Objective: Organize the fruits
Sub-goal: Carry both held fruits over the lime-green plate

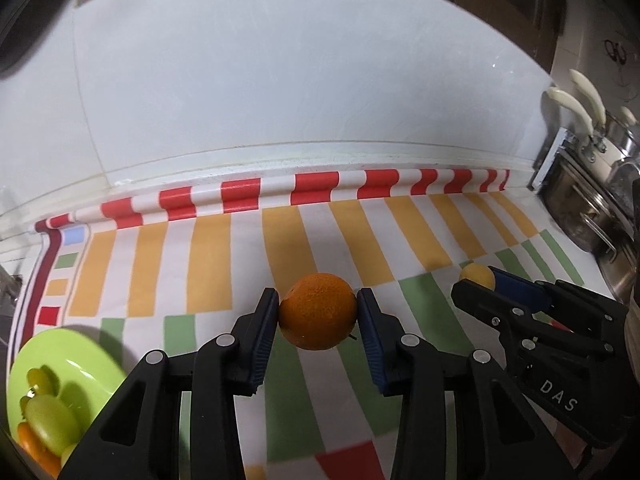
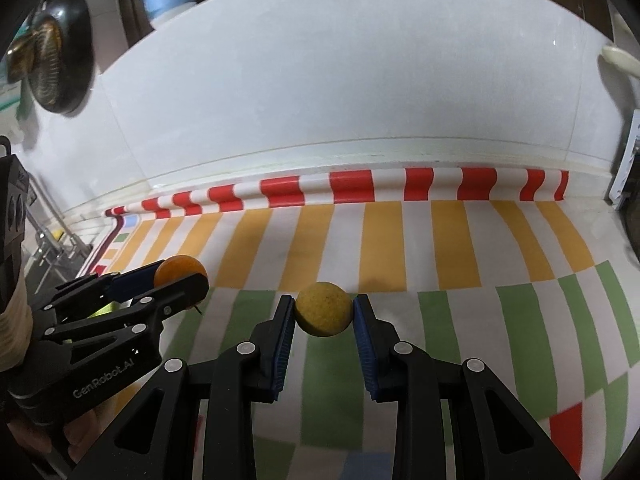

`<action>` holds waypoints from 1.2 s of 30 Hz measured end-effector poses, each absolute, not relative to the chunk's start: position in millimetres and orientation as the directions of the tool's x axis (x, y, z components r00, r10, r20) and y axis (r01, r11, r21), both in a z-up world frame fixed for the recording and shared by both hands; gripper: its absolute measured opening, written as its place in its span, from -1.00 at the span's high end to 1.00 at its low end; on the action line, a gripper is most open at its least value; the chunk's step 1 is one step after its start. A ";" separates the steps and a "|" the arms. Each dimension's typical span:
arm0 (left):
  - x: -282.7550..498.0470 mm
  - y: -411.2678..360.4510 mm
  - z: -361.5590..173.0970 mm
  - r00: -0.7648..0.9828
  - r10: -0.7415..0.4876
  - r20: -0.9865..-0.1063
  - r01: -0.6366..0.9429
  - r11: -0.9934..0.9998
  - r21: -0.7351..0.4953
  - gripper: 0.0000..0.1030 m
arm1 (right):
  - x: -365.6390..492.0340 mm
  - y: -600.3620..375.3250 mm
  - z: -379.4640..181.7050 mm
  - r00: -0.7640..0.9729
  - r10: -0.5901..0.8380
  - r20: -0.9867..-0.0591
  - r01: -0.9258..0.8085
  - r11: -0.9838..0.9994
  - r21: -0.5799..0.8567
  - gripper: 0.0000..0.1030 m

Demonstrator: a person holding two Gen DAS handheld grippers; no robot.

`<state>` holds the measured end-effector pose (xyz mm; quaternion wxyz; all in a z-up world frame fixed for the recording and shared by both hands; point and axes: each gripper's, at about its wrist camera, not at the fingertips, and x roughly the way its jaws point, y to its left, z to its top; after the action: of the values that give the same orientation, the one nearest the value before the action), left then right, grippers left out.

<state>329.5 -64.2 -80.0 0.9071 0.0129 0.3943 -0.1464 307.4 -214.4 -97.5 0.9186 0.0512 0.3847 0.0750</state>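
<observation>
My left gripper (image 1: 318, 310) is shut on an orange (image 1: 318, 312) and holds it just above the striped cloth (image 1: 280, 240). My right gripper (image 2: 324, 312) is shut on a small yellow fruit (image 2: 324, 309) above the cloth. In the left wrist view the right gripper (image 1: 476, 280) shows at the right with the yellow fruit (image 1: 476, 274) between its pads. In the right wrist view the left gripper (image 2: 180, 276) shows at the left with the orange (image 2: 178, 268). A green plate (image 1: 68, 360) at the lower left holds green grapes (image 1: 50, 420) and orange pieces (image 1: 32, 444).
A white tiled wall (image 1: 300, 80) rises behind the cloth. Metal pots (image 1: 600, 184) with cream handles stand at the right. A dark round fan-like object (image 2: 56, 60) hangs at the upper left. A sink rack (image 2: 52, 240) lies left of the cloth.
</observation>
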 end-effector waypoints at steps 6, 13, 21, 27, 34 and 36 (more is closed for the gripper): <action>300.1 -52.9 -59.2 0.675 -0.248 -0.695 0.273 0.959 -0.077 0.23 | 278.5 -203.1 -78.5 0.706 0.185 -0.683 -0.121 0.983 0.142 0.40; 266.5 -36.5 -35.7 0.707 -0.253 -0.660 0.262 0.961 -0.088 0.23 | 241.9 -186.9 -55.3 0.726 0.206 -0.656 -0.147 0.978 0.145 0.40; 228.0 -19.1 -14.7 0.742 -0.251 -0.622 0.251 0.964 -0.090 0.23 | 203.2 -170.4 -29.2 0.748 0.232 -0.621 -0.193 0.972 0.132 0.40; 200.1 -2.3 -7.4 0.755 -0.247 -0.608 0.236 0.967 -0.099 0.23 | 179.9 -156.2 -18.4 0.753 0.254 -0.607 -0.222 0.967 0.128 0.40; 180.4 25.3 -0.7 0.774 -0.227 -0.591 0.214 0.972 -0.092 0.23 | 164.8 -129.8 -13.9 0.746 0.284 -0.603 -0.259 0.957 0.130 0.40; 174.7 36.6 0.3 0.781 -0.212 -0.588 0.204 0.976 -0.082 0.23 | 162.2 -120.8 -12.4 0.744 0.294 -0.599 -0.270 0.954 0.133 0.40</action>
<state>174.7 36.6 0.3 0.9435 -0.0067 0.3123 -0.1104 162.2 -120.8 -12.4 0.9337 0.0191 0.3241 0.1510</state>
